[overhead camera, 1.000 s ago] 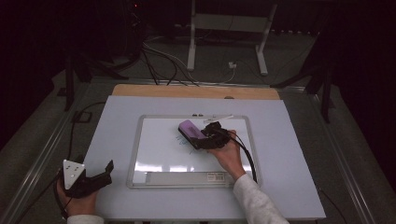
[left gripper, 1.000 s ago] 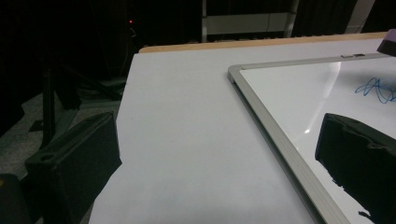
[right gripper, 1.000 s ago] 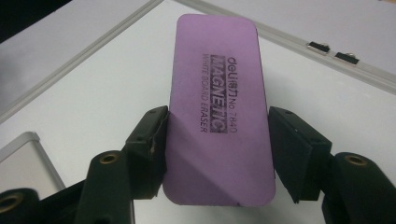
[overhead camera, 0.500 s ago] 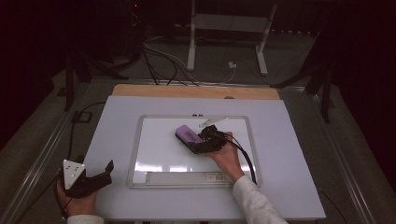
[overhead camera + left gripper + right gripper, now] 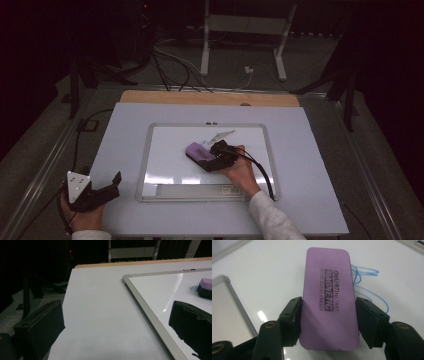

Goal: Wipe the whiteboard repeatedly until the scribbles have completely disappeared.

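The right gripper (image 5: 328, 315), jaws clamped on the purple whiteboard eraser (image 5: 329, 300), has slid it slightly left across the whiteboard (image 5: 165, 172) — blue scribble (image 5: 367, 282) beside it remains unwiped. Left gripper (image 5: 107, 186) rests open, well apart.

Grey table (image 5: 310, 200) — metal stand (image 5: 243, 30) behind.

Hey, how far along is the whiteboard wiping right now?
Done so far: most of the whiteboard looks clean and white. In hand: the right gripper is shut on the purple eraser, which lies flat on the board. Left: a thin blue scribble shows beside the eraser and would need wiping. The left gripper rests open at the table's near left corner.
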`<state>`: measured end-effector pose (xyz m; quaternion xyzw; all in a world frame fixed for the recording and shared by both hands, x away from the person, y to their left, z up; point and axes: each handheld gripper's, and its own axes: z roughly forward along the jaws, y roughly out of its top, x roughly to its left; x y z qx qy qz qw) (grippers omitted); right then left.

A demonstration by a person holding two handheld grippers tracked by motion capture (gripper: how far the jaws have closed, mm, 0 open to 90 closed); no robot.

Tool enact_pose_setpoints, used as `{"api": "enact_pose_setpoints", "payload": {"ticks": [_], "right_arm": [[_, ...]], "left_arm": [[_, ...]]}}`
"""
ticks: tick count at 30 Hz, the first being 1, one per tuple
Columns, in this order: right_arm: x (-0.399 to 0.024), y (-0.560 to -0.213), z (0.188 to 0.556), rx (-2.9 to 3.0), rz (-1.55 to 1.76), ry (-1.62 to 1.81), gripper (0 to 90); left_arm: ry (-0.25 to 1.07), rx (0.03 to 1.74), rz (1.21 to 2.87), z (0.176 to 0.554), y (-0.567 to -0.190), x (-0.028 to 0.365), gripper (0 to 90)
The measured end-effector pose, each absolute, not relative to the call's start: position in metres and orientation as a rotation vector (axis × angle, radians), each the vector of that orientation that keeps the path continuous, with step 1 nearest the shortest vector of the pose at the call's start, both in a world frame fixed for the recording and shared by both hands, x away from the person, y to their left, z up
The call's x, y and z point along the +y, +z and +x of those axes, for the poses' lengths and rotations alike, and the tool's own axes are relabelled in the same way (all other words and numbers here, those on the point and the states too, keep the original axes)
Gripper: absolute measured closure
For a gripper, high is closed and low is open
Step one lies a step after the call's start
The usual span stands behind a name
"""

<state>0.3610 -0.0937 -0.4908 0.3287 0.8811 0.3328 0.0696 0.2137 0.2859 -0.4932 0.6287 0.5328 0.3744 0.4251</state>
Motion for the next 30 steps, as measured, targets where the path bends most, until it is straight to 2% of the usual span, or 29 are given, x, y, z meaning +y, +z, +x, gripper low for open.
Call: {"api": "enact_pose_setpoints", "payload": {"ticks": [5, 8, 16, 20, 22, 30], "right_arm": [[-0.094, -0.491, 0.361, 2.667, 0.993, 0.997, 40.3], [-0.093, -0.490, 0.364, 2.649, 1.007, 1.001, 29.1], [-0.086, -0.490, 0.375, 2.632, 1.064, 1.078, 25.6], [-0.078, -0.496, 0.377, 2.654, 1.046, 1.061, 29.1], [-0.076, -0.497, 0.376, 2.659, 1.034, 1.047, 40.4], [-0.074, -0.495, 0.368, 2.706, 0.953, 1.003, 41.3]], "left_arm": [[0.938, 1.332, 1.571, 0.213, -0.493, 0.286, 0.8], [0.936, 1.333, 1.572, 0.214, -0.493, 0.286, 0.8], [0.936, 1.334, 1.573, 0.214, -0.493, 0.286, 0.8], [0.936, 1.331, 1.573, 0.214, -0.493, 0.286, 0.8], [0.935, 1.332, 1.572, 0.214, -0.493, 0.286, 0.8], [0.937, 1.331, 1.579, 0.214, -0.493, 0.285, 0.8]]}}
